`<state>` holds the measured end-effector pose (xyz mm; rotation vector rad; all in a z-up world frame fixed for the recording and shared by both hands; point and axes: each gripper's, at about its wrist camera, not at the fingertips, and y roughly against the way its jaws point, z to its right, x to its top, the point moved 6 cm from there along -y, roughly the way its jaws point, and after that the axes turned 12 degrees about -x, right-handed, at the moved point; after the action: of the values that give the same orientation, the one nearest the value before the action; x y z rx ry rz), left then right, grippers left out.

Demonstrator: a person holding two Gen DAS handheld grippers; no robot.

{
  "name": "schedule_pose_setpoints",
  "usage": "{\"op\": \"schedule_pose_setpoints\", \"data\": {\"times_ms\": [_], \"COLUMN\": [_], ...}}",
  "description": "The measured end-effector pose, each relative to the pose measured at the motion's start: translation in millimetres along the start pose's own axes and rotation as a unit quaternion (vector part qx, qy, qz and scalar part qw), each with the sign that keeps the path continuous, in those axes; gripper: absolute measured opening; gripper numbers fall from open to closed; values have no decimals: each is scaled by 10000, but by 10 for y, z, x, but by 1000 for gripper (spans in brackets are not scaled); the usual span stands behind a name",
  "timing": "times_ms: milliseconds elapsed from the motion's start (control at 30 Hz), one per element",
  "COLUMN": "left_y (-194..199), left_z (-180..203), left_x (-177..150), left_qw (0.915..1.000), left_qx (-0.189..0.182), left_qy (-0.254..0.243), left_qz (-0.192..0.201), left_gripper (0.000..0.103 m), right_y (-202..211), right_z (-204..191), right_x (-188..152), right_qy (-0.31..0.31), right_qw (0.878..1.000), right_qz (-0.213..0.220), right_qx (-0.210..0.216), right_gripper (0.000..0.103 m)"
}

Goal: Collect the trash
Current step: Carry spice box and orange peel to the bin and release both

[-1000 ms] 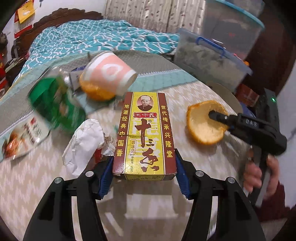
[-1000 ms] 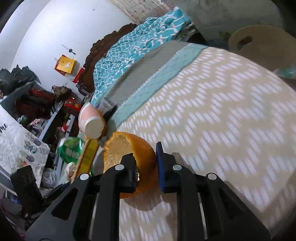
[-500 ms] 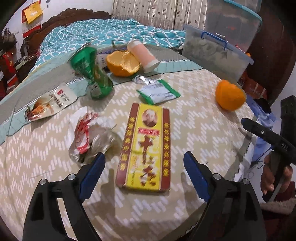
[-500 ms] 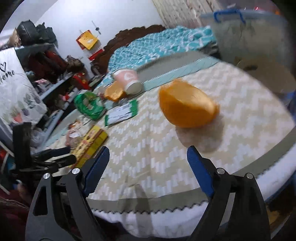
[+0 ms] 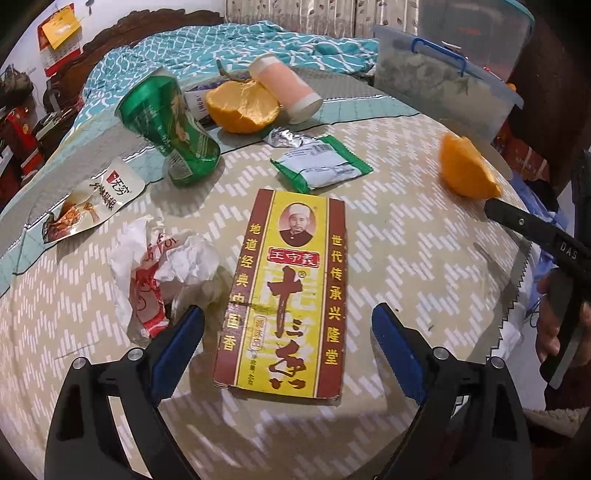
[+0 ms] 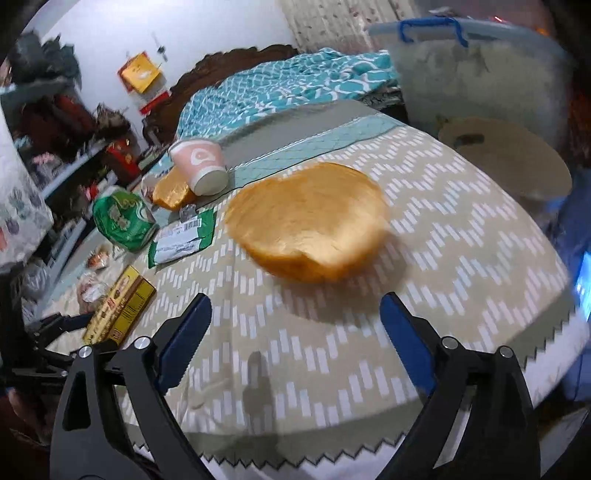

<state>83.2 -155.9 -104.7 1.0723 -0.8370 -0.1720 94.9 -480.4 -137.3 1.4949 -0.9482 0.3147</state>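
Yellow-and-maroon spice box (image 5: 282,295) lies flat mid-desk; orange peel half (image 6: 308,219) near desk edge. Left claw (image 5: 288,332) and right claw (image 6: 295,328) just opened wide, both empty.

Round table (image 5: 424,258) under a beige chevron cloth. Beyond it, a bed (image 5: 236,40) with teal patterned bedding and dark carved headboard (image 6: 221,70). White wall (image 6: 177,26) behind.

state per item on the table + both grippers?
left hand-held gripper: open, jaws just widened, straddling the box, not pressing
right hand-held gripper: open, jaws just widened, nothing between
spice box: flat, label up
near orange peel: on cloth, released
far orange peel: hollow side up
green can: dented, tilted
pink cup: on its side
green sachet: torn open
white wrapper: crumpled
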Motion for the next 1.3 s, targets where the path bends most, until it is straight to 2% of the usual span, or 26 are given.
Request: {"op": "schedule_pose_setpoints", "data": {"times_ms": [167,233,267,300,367,433,533,600,800,833,967,1100,1200,1300], "left_y": [-48,-74,-68,-65,-59,-50,-22,-25,-201,-240,-515,-846,-1091,-1346], "left_z": [-16,-5,0,9,15,42,140,217,615,678,1020,1407,1749,2070], "left_x": [-5,-3,7,15,36,63,143,230,632,686,1014,1398,1700,1935], "left_qw": [10000,9999,9995,9994,9999,9998,9988,9981,9942,9937,9888,9821,9762,9706], "left_qx": [63,139,276,274,46,-184,-484,-622,-1030,-1057,-1345,-1676,-1878,-2051], "left_qy": [-17,-76,-170,-211,-93,3,22,0,-304,-375,-641,-830,-1031,-1175], "left_qz": [-41,-69,-24,-37,-35,-33,26,42,14,7,-78,-228,-337,-457], "left_gripper": [87,73,59,58,57,57,57,57,57,57,57,57,57,57], "right_y": [-118,-168,-191,-216,-218,-231,-196,-153,-77,-65,0,27,-14,-36], "right_z": [-79,-41,-20,13,42,67,102,93,221,270,698,1290,1703,1990], "right_x": [49,65,78,95,133,169,231,256,260,262,310,406,482,566], "right_qy": [448,402,339,239,127,15,-46,-26,-337,-429,-1110,-1880,-2441,-2745], "right_qw": [9984,9984,9987,9992,9996,9997,9999,9998,9982,9977,9920,9801,9677,9593], "right_qz": [-61,-122,-165,-213,-203,-228,-41,63,270,283,475,620,611,665], "right_qx": [-348,-367,-334,-255,-134,-37,130,177,424,441,357,118,118,5], "right_gripper": [95,95,95,95,94,87,75,60,38,37,35,35,35,35]}}
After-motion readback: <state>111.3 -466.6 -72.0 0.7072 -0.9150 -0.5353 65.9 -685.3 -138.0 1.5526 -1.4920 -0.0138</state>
